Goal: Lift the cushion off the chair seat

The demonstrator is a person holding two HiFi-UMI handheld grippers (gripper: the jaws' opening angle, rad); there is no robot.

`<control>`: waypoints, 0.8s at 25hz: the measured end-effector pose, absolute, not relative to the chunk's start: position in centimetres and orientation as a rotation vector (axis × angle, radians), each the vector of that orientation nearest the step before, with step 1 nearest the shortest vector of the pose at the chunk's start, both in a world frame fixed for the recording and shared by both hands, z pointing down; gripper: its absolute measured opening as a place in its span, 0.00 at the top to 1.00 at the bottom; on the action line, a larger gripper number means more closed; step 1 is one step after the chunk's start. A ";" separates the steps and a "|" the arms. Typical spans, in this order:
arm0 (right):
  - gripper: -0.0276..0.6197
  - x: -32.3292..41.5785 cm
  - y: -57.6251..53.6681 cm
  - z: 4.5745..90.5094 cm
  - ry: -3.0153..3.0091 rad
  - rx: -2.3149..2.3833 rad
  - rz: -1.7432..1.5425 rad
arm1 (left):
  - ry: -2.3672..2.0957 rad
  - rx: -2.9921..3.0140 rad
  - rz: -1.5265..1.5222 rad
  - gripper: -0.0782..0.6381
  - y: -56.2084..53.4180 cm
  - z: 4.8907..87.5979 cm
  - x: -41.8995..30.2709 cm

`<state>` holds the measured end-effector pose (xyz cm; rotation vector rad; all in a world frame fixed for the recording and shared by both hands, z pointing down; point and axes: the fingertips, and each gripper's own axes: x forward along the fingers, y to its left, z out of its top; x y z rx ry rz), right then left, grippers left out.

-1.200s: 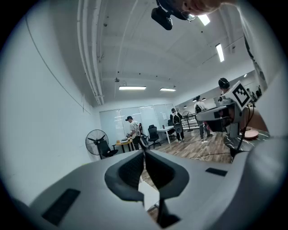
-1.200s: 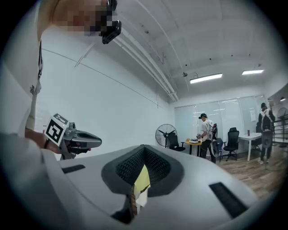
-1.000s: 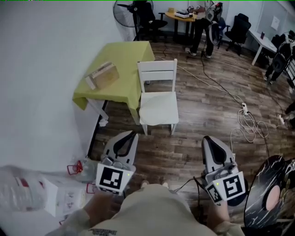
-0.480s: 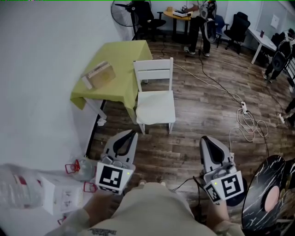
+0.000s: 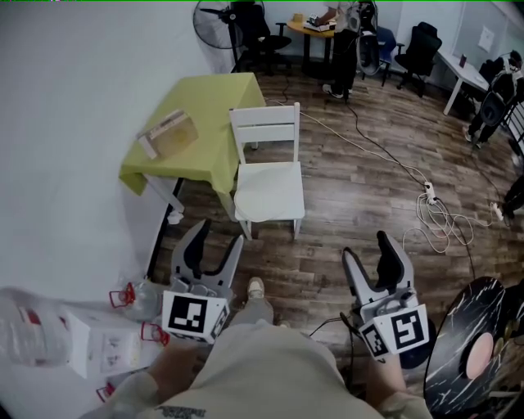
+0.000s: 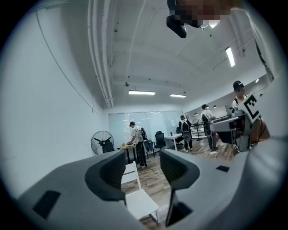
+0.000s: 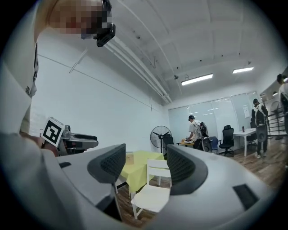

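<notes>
A white wooden chair (image 5: pixel 266 143) stands on the wood floor beside a table, with a flat white cushion (image 5: pixel 268 190) on its seat. My left gripper (image 5: pixel 214 242) is low at the left, well short of the chair, and its jaws have just been opening; they are open with nothing between them. My right gripper (image 5: pixel 371 260) is low at the right, also far from the chair, its jaws likewise just opened and empty. Between the left gripper's (image 6: pixel 143 168) jaws I see the chair (image 6: pixel 131 173) and cushion (image 6: pixel 141 204). The right gripper (image 7: pixel 145 164) frames the cushion (image 7: pixel 153 197) too.
A table under a yellow-green cloth (image 5: pixel 209 102) holds a cardboard box (image 5: pixel 168 133), left of the chair. A fan (image 5: pixel 213 16) stands behind. Cables and a power strip (image 5: pixel 427 193) lie on the floor at right. Plastic bags (image 5: pixel 37 335) and a black disc (image 5: pixel 475 344) flank me. People stand at the back.
Both grippers' jaws went from shut to open. The chair has shifted slightly left in the head view, and a shoe now shows between the grippers.
</notes>
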<state>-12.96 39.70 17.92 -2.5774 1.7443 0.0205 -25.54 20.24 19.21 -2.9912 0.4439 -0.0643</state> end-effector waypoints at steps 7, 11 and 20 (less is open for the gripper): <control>0.52 -11.4 38.6 19.3 1.731 -2.599 -0.016 | 0.418 -2.999 -0.059 0.56 19.3 20.8 -23.8; 0.52 -10.0 37.4 20.1 1.741 -2.608 -0.042 | 0.415 -3.003 -0.086 0.56 18.1 21.5 -22.3; 0.52 -6.6 32.0 21.5 1.793 -2.587 -0.129 | 0.417 -3.037 -0.161 0.56 13.0 23.7 -19.0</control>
